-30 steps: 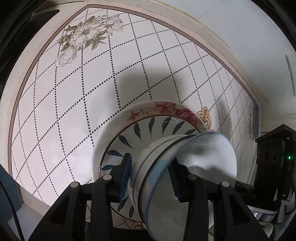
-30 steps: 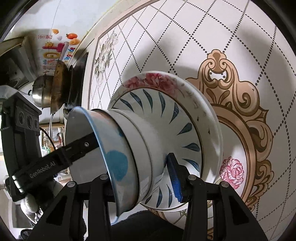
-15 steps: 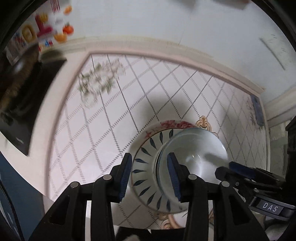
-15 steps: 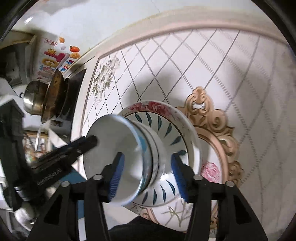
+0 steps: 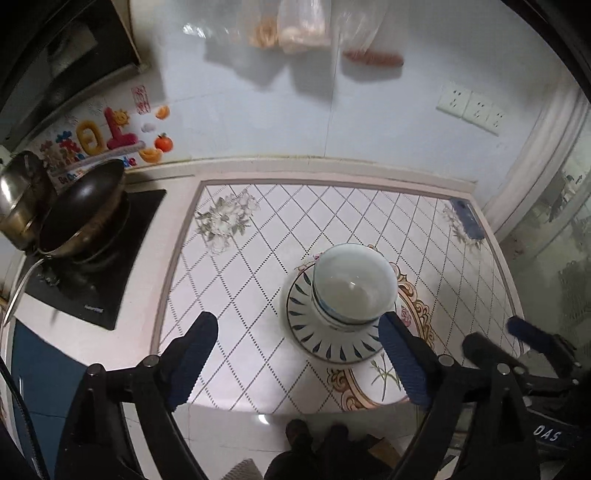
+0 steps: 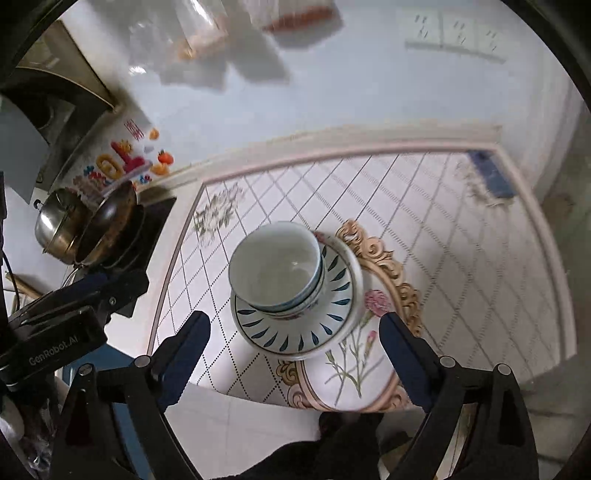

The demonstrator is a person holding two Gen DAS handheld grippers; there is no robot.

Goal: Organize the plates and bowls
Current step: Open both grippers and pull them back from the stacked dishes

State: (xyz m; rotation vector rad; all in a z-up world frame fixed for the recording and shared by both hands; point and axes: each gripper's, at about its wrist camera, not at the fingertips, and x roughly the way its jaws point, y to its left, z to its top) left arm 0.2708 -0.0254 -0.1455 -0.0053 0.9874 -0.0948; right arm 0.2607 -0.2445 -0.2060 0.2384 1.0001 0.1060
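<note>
A stack of white bowls point(image 5: 352, 282) with blue trim sits upright on a stack of plates point(image 5: 325, 339) with blue leaf marks, on the tiled counter point(image 5: 258, 236). The bowls point(image 6: 277, 273) and plates point(image 6: 314, 332) also show in the right wrist view. My left gripper point(image 5: 303, 354) is open and empty, pulled back above the counter's front edge. My right gripper point(image 6: 295, 347) is open and empty, also back from the stack. The right gripper's fingers point(image 5: 532, 336) show at the right of the left wrist view.
A black wok point(image 5: 81, 210) and a steel pot point(image 5: 18, 199) stand on the black cooktop point(image 5: 92, 258) at the left. Plastic bags point(image 5: 303, 26) hang on the white wall. Wall sockets point(image 5: 469, 110) are at the upper right. A blue object point(image 5: 467, 218) lies at the counter's far right corner.
Both grippers let go of the bowl stack, opened wide and drew back and up from it. The bowls now rest on the plates.
</note>
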